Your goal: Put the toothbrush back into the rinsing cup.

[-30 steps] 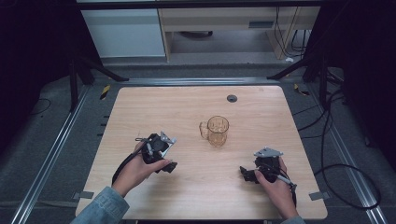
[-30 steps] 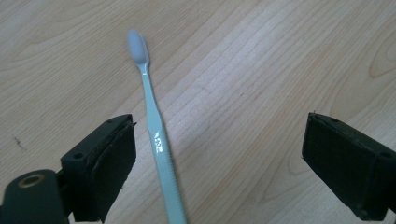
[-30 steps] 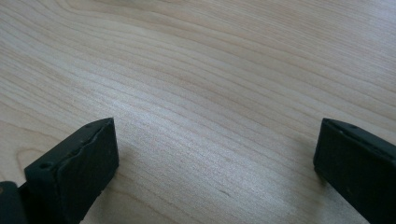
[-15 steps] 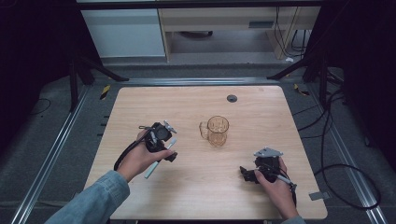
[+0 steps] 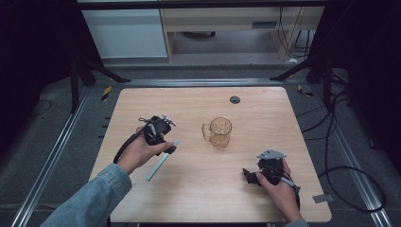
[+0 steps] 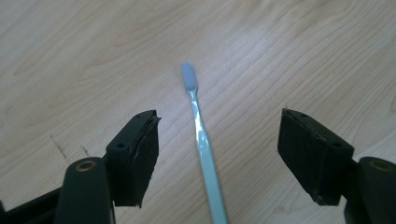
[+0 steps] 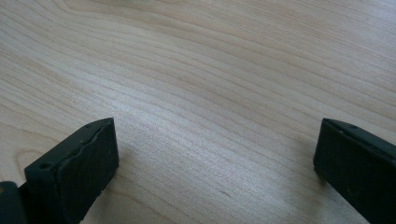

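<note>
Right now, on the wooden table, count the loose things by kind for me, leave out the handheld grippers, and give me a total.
Light blue plastic toothbrush: 1
Clear amber glass mug with a handle: 1
Small round dark grey disc near the far edge: 1
Total: 3

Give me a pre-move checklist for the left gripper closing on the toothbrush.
1. toothbrush lies between the jaws of the left gripper, which have just been closing: ok.
2. Pads touching the handle: not ok, a gap shows on both sides.
3. Toothbrush flat on the table: ok.
4. Glass mug upright, apart from the toothbrush: ok.
5. right gripper open, low on the table, apart from the mug: ok.
</note>
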### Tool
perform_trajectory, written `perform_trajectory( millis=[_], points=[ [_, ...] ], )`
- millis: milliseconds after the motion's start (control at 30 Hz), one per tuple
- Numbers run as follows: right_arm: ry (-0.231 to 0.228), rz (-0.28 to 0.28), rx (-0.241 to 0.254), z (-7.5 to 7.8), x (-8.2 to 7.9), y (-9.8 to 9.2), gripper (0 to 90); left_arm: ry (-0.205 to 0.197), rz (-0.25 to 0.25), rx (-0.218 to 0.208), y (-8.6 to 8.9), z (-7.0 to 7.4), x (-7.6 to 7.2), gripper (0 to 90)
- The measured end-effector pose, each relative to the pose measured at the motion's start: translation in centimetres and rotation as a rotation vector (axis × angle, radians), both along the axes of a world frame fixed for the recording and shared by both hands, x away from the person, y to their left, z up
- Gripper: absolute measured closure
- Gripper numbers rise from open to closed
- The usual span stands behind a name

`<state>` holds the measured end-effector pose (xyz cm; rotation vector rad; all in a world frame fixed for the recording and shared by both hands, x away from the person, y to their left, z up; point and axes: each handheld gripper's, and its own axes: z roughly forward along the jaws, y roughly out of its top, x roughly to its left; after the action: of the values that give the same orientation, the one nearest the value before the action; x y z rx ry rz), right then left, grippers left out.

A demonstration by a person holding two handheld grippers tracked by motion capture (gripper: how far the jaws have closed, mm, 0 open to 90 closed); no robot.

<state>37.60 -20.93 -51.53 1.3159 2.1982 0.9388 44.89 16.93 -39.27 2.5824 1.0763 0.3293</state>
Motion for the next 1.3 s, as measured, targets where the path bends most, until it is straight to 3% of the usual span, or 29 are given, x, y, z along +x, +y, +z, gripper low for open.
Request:
perform_trajectory(
  millis=[133, 433, 600, 833, 1300],
  points=[
    [0.0, -0.001, 0.001, 0.0, 0.0, 0.0, 0.4, 0.045, 0.018, 0.046, 0.3, -0.6, 0.6, 33.2],
    [0.0, -0.01, 0.0, 0.0, 0.0, 0.0, 0.4, 0.067, 0.014, 0.049, -0.8, -0.4, 1.2, 41.1],
    [0.001, -0.01, 0.001, 0.0, 0.0, 0.0, 0.4, 0.091, -0.007, 0.077, -1.2, -1.0, 1.7, 49.0],
    [0.0, -0.01, 0.001, 0.0, 0.0, 0.0, 0.4, 0.126, 0.04, 0.103, -0.3, -2.1, 2.1, 55.6],
    [0.002, -0.015, 0.002, 0.0, -0.1, 0.0, 0.4, 0.205, 0.079, 0.101, 0.0, -4.2, 2.8, 56.5]
  ],
)
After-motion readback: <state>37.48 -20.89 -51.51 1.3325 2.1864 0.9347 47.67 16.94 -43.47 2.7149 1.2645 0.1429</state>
